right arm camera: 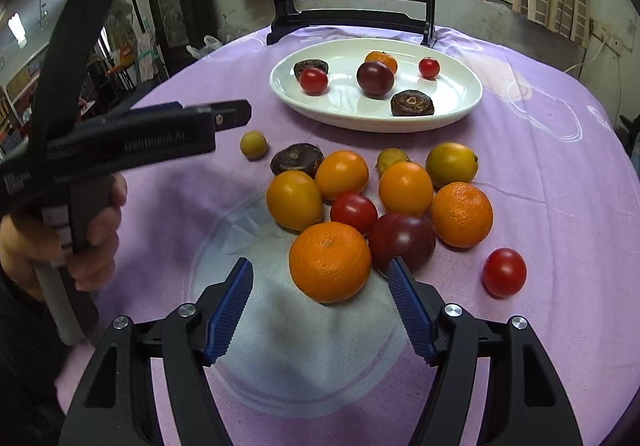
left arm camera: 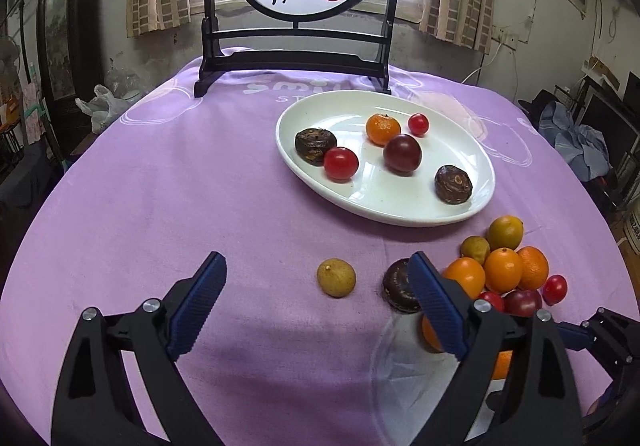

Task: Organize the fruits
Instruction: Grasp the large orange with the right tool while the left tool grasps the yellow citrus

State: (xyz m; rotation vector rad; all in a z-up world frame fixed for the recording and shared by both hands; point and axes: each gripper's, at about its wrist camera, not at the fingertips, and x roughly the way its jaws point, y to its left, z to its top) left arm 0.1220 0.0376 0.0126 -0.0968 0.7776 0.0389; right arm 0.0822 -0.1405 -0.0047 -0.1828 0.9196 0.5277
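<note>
Right now my right gripper [right arm camera: 320, 310] stands with its jaws apart and nothing pinched, tilted down at the cloth, its blue pads [right arm camera: 230, 312] flanking the near side of a large mandarin [right arm camera: 330, 262] without touching it. Just behind that sits the loose heap: a dark purple tomato [right arm camera: 402, 242], a red cherry tomato [right arm camera: 354, 211], several orange kumquats [right arm camera: 406, 187] and a second mandarin [right arm camera: 462, 213]; one more cherry tomato [right arm camera: 504, 272] lies apart to the right.

My left gripper [left arm camera: 316, 286] is likewise released and empty, pointing down over the purple tablecloth [left arm camera: 180, 185]. A pale longan [left arm camera: 336, 278] lies between its fingers' line, well clear of both, while its right finger [left arm camera: 436, 302] covers part of a dark wrinkled fruit [left arm camera: 396, 286]. From the right wrist camera I see the hand [right arm camera: 96, 242] gripping that tool's handle.

Farther back, the white oval plate [left arm camera: 472, 201] already carries six fruits. Behind it stands a black-framed round screen [left arm camera: 296, 57] painted with persimmons.
</note>
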